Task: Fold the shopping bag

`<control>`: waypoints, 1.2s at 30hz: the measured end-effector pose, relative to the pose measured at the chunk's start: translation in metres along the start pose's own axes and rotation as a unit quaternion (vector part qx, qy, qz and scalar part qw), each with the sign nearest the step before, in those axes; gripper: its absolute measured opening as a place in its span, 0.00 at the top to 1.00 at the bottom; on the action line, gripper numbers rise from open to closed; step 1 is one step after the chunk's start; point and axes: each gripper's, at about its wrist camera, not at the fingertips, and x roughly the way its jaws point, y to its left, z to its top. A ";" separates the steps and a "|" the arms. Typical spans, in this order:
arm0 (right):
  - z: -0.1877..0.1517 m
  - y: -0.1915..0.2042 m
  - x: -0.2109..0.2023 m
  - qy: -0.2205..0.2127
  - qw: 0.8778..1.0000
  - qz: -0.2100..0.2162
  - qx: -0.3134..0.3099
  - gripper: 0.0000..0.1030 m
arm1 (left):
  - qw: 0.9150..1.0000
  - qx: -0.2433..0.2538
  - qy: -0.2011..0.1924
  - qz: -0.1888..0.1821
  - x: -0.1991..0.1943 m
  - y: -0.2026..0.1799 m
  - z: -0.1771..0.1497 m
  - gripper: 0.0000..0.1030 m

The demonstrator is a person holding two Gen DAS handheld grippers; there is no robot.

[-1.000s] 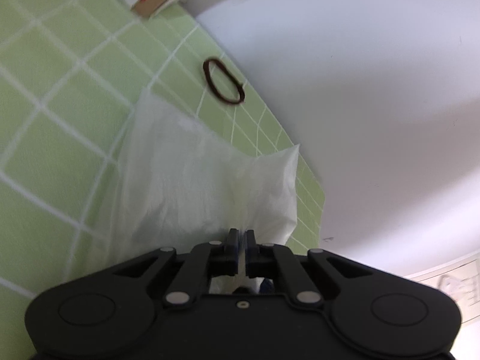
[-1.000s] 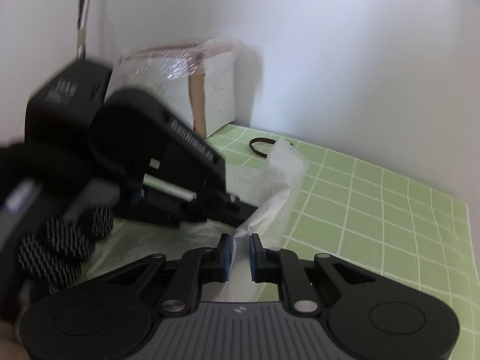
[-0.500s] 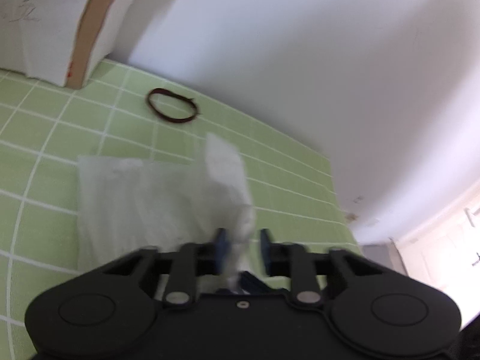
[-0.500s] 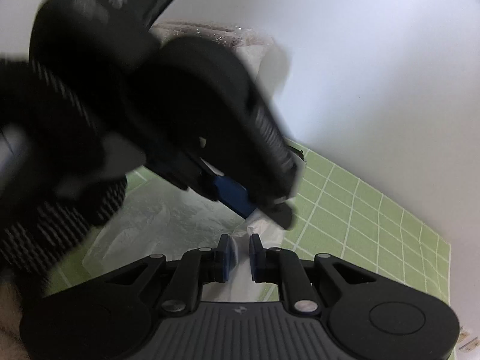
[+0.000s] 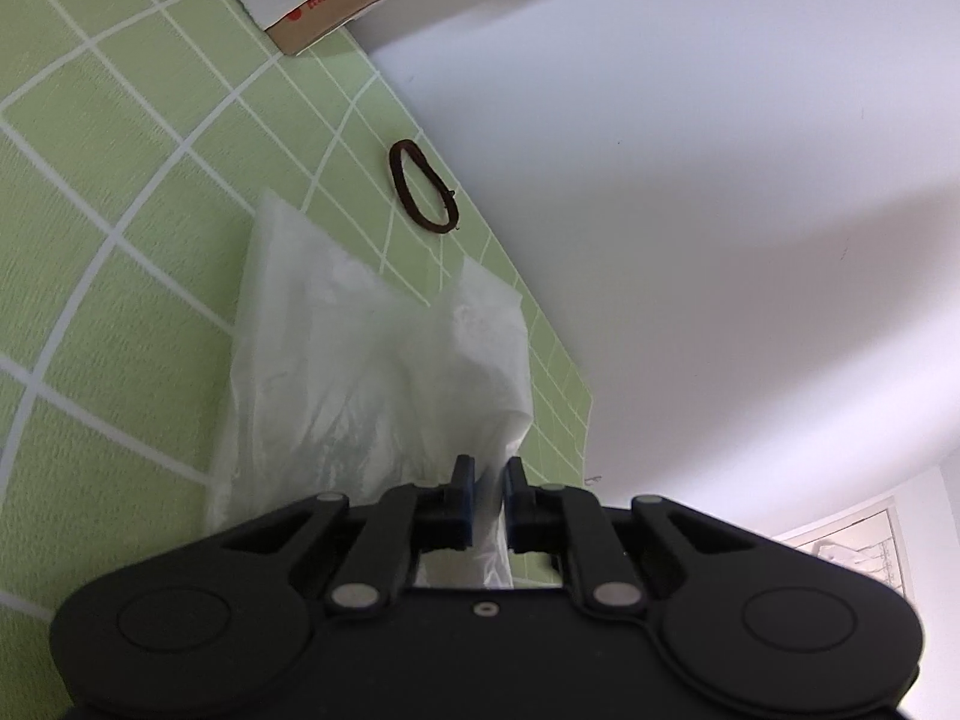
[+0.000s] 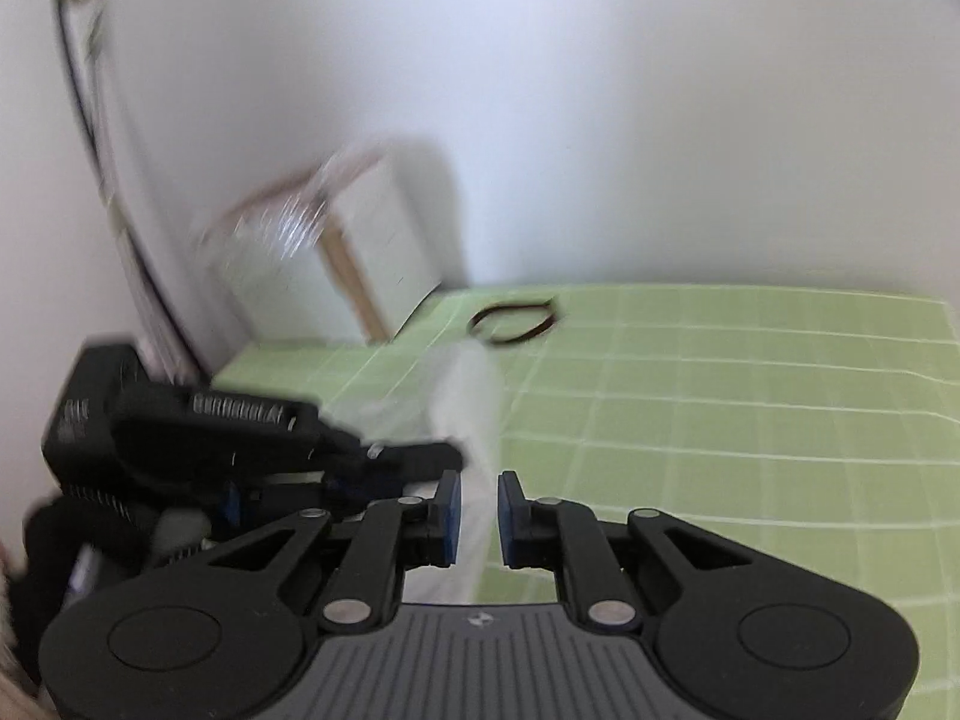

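On the green checked mat [image 5: 120, 180], our left gripper [image 5: 487, 474] pinches the translucent plastic bag [image 5: 372, 360]; our right gripper [image 6: 479, 489], narrowly parted, straddles it; hair tie [image 5: 423, 195] at twelve o'clock.

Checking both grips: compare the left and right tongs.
Left tongs pinch the plastic bag in a narrow gap; right tongs stand wider, and whether they grip the bag is unclear. The left view is sharp, the right blurred. Both have blue pads.
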 end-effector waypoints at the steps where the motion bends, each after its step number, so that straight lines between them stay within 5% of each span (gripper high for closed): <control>1: -0.003 0.001 0.004 0.004 1.000 -0.001 -0.009 0.89 | 1.000 0.005 -0.001 0.004 0.000 -0.001 0.000 0.90; 8: -0.016 0.016 0.019 0.015 0.997 -0.013 -0.076 0.90 | 0.996 0.063 0.005 0.067 -0.005 -0.023 0.001 0.83; 14: -0.023 0.032 0.030 0.012 0.993 -0.035 -0.109 0.90 | 0.967 0.183 -0.049 0.169 -0.010 -0.074 0.005 0.62; 17: -0.021 0.030 0.034 0.014 0.994 -0.031 -0.102 0.90 | 0.965 0.194 -0.046 0.171 -0.002 -0.079 0.013 0.62; 19: -0.021 0.028 0.036 0.014 0.994 -0.031 -0.102 0.90 | 0.963 0.196 -0.051 0.180 0.008 -0.077 0.015 0.72; 22: -0.022 0.030 0.032 0.013 0.994 -0.034 -0.103 0.90 | 0.973 0.164 -0.059 0.153 0.010 -0.065 0.018 0.81; 27: -0.022 0.029 0.037 0.014 0.995 -0.025 -0.094 0.90 | 0.996 0.041 -0.055 0.056 -0.003 -0.020 0.026 0.85; 36: 0.006 0.000 0.032 -0.021 0.999 -0.015 0.044 0.88 | 0.998 0.009 -0.061 0.030 -0.014 -0.001 0.026 0.86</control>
